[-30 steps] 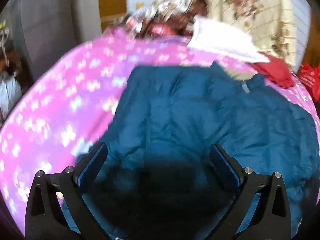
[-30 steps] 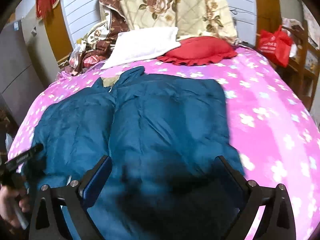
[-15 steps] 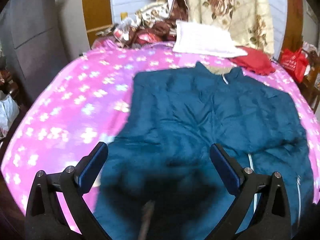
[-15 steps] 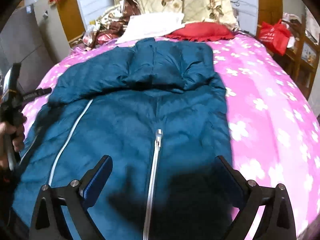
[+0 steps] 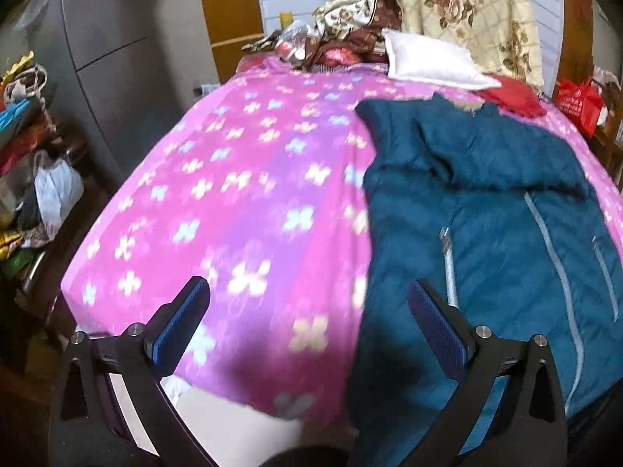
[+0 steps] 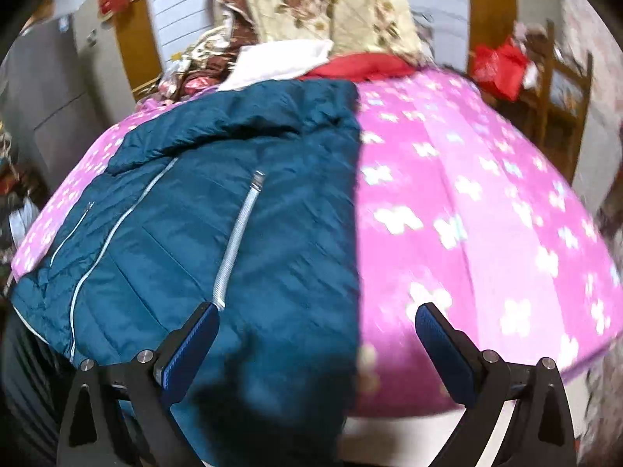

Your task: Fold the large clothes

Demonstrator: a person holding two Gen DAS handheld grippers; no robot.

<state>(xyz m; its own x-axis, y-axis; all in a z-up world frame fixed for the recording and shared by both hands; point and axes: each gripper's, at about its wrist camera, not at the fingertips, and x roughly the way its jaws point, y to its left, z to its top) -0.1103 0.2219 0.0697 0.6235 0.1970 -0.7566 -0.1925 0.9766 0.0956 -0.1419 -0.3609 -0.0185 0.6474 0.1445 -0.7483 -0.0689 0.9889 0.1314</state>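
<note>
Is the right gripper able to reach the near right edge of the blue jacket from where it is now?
Probably yes. The right gripper is open, holds nothing, and the blue jacket lies flat on the pink bedsheet, its edge running between the fingers with nothing over it.

Teal jacket [image 5: 486, 233] on pink bedspread [image 5: 241, 202], left gripper [image 5: 307, 311] spread wide

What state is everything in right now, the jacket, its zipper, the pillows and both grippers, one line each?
Blue jacket: lying on the bed, top part folded down over itself.
Front zipper: unzipped, its silver edges lie apart.
White pillow: flat at the head of the bed.
Red pillow: partly under the white one.
Left gripper: open, holding nothing.
Right gripper: open, holding nothing.
</note>
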